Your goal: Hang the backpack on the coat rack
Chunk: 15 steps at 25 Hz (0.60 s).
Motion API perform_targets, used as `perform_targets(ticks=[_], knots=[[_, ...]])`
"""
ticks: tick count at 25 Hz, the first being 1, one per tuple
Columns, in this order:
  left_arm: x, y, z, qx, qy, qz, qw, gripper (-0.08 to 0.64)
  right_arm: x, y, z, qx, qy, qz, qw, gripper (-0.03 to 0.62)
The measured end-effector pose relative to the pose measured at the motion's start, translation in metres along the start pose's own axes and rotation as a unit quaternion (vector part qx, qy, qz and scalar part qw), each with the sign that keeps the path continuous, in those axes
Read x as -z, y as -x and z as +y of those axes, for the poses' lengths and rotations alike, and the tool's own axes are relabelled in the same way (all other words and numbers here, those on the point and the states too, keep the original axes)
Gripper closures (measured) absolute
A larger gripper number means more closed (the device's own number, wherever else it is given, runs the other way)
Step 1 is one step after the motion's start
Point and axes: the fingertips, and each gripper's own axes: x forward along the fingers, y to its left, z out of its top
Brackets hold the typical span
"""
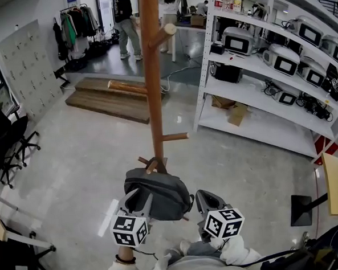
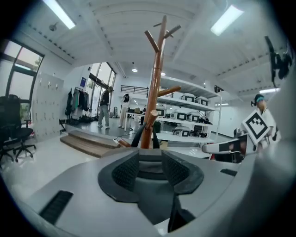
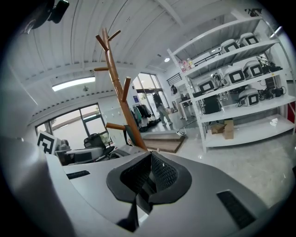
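While hung from low peg of coat rack, backpack clear of fingers: left gripper spread wide, empty; right gripper closed together, empty.

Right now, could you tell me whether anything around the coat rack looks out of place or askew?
The backpack appears to hang from a low peg of the coat rack, which stands upright. The one oddity is a loose wooden pole lying across the wooden platform on the floor behind it.
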Motion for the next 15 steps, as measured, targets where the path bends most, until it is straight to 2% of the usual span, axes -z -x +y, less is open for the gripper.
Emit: perform_targets(ticks=[7,8,10,15], knots=[[0.023,0.044,-0.035,0.001,0.069,-0.036,0.9970,0.419,0.025,0.003,0.029,-0.034,0.015,0.023,0.999,0.580],[0.021,0.052,-0.036,-0.008,0.073,-0.047,0.9962,0.435,0.028,0.003,0.034,-0.041,0.018,0.025,0.999,0.580],[0.016,0.065,-0.032,-0.038,0.079,-0.064,0.9940,0.526,0.029,0.003,0.044,-0.055,0.025,0.025,0.998,0.580],[0.013,0.073,-0.037,-0.070,0.089,-0.067,0.9912,0.557,0.017,0.007,0.062,-0.089,0.051,0.007,0.995,0.580]])
